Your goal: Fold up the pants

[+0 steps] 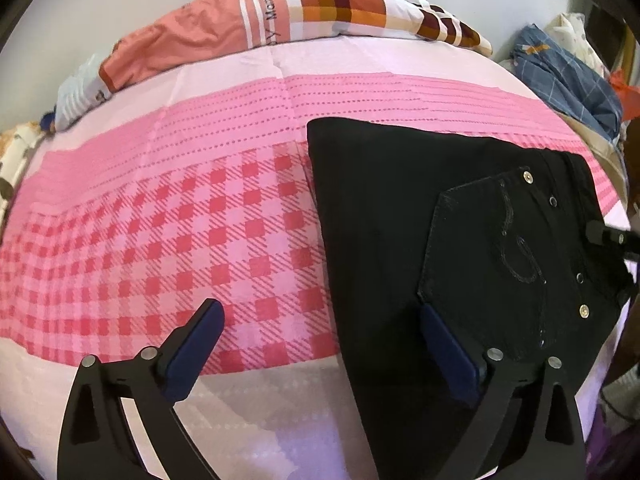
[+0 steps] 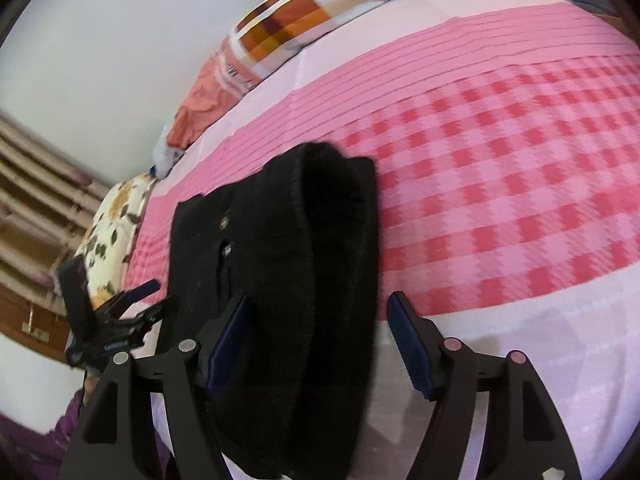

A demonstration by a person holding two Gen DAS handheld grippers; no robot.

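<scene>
Black pants (image 1: 432,240) lie folded into a compact stack on the pink checked bedspread (image 1: 168,232), back pocket with rivets facing up. My left gripper (image 1: 320,320) is open above the stack's left edge, one finger over the bedspread, the other over the pants. In the right wrist view the pants (image 2: 296,280) show their rolled folded edge. My right gripper (image 2: 320,320) is open, its fingers straddling that end of the stack. The left gripper (image 2: 132,304) shows at the far left there. The right gripper's tip (image 1: 608,236) shows at the right edge of the left wrist view.
A pillow (image 1: 280,12) in orange, white and brown checks lies at the head of the bed by the white wall. A floral cushion (image 2: 112,232) sits at the bed's side. A pile of blue checked laundry (image 1: 568,76) lies off the bed's far right.
</scene>
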